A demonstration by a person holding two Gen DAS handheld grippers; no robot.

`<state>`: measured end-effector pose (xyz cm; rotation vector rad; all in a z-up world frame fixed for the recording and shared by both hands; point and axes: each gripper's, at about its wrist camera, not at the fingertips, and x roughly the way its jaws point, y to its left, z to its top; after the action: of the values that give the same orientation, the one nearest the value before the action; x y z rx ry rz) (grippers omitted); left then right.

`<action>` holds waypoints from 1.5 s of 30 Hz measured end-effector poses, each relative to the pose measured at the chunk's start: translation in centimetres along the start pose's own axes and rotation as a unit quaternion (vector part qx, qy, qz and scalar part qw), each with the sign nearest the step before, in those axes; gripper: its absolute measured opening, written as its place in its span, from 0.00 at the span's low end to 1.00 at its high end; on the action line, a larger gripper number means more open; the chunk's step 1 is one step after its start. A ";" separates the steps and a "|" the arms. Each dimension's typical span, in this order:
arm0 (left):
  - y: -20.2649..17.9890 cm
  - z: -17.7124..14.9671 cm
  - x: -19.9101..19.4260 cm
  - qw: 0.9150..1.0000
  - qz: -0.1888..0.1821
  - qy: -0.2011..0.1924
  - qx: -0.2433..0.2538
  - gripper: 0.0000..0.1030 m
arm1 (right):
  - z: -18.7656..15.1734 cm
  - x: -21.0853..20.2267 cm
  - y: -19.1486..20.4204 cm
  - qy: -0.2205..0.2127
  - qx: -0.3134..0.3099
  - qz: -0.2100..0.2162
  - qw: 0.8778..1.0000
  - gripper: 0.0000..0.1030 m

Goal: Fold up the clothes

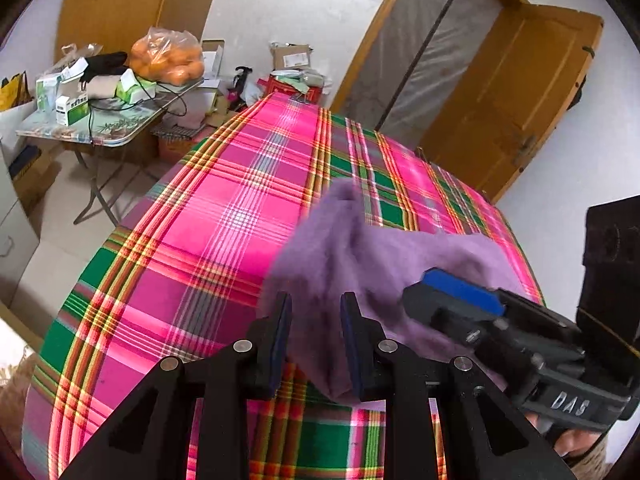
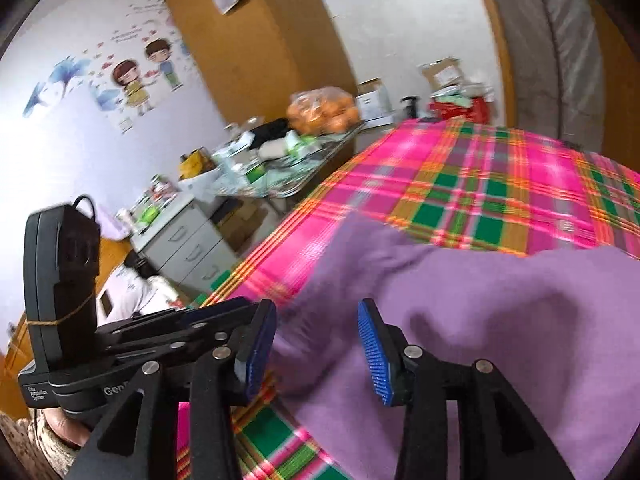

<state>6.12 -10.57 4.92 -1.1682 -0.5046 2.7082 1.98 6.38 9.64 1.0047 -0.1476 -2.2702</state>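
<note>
A fuzzy lilac-purple garment (image 1: 372, 248) lies bunched on the pink-and-green plaid bedspread (image 1: 208, 216), toward the bedspread's near edge. Its knit looks soft and fleecy, rumpled into folds rather than laid flat. One narrow part rises into a peak at its far side, and a broader part (image 2: 500, 320) spreads wide over the plaid.

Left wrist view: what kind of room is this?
Likely a lived-in home bedroom: a bed under a pink-and-green plaid sheet, a cluttered folding table with a clear bag of oranges, and a wooden door.
</note>
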 end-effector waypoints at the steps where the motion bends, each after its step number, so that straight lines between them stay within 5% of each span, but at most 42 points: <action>1: -0.2 0.0 -0.1 1.000 0.001 -0.001 0.001 0.25 | -0.1 -0.8 -0.7 -0.006 0.008 -0.003 1.000 0.42; 8: -3.0 0.3 -0.9 0.999 -0.012 -0.028 0.034 0.25 | -3.0 -8.5 -8.2 -0.057 0.087 -0.081 0.991 0.42; 16: -8.3 -0.7 2.1 0.993 -0.070 0.021 0.090 0.25 | -7.9 -12.0 -15.4 -0.054 0.190 -0.157 0.968 0.42; 23: -11.9 -2.3 4.5 0.985 -0.092 0.062 0.131 0.25 | -8.6 -9.5 -16.9 -0.044 0.232 -0.096 0.967 0.40; 28: -12.2 -2.8 5.3 0.984 -0.092 0.074 0.135 0.25 | -7.1 -8.3 -15.5 -0.065 0.213 -0.058 0.973 0.15; 38: -10.2 -1.3 3.4 0.985 -0.139 0.051 0.090 0.25 | -2.6 -5.2 -10.8 -0.090 0.153 0.046 0.983 0.14; 45: -8.2 -1.1 2.1 0.988 -0.138 0.039 0.064 0.26 | -1.4 -0.3 -8.2 -0.044 0.147 0.102 0.983 0.15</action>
<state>5.54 -2.13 5.78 -1.0795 -0.4379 2.4122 -1.12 13.19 6.02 0.9857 -0.6108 -2.1429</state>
